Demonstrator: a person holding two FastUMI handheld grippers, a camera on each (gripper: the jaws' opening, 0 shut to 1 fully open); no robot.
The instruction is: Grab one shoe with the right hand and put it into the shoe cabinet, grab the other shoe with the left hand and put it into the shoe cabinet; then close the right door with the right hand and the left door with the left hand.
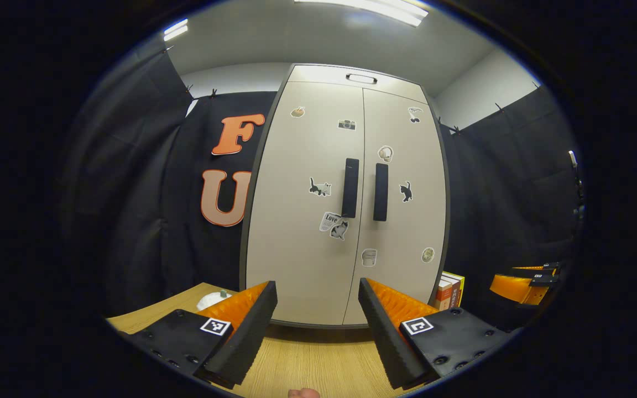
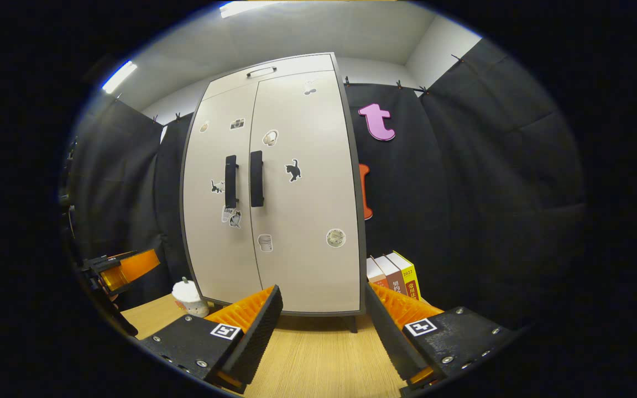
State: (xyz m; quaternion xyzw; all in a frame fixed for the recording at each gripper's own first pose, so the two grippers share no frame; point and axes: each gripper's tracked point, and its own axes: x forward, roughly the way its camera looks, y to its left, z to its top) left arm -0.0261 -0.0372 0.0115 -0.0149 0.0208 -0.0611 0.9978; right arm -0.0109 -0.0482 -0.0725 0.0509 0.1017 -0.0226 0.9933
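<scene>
1. Shoe cabinet (image 1: 302, 232): stands upright on the bench (image 1: 307, 359) against the black cloth wall, long axis vertical, front face turned toward both cameras. In the right gripper view the shoe cabinet (image 2: 296, 221) is seen slightly from its right side.
2. Doors: the left door (image 1: 296, 210) and right door (image 1: 407, 221) both lie flush with the cabinet front, meeting at a vertical centre seam (both closed). Small stickers are scattered over both panels.
3. Handles: two dark vertical handles, the left handle (image 1: 350, 188) and right handle (image 1: 380, 192), sit side by side on either side of the seam, near mid-height.
4. Books (image 2: 393, 276): a short row stands upright on the bench just beside the cabinet's right side.
5. Left gripper (image 1: 318, 331): fingers spread wide, nothing between them and touching nothing. It is held over the bench in front of the cabinet's lower edge, aimed roughly at the seam. The same gripper appears farther off at the left edge of the right gripper view (image 2: 125, 271).
6. Right gripper (image 2: 324, 331): fingers likewise spread wide, empty, apart from the cabinet, held above the bench facing the right door's lower part. It also appears at the right edge of the left gripper view (image 1: 523, 284).
7. White cup-like object (image 2: 188, 298): rests on the bench near the cabinet's lower left corner (details too small to tell).
</scene>
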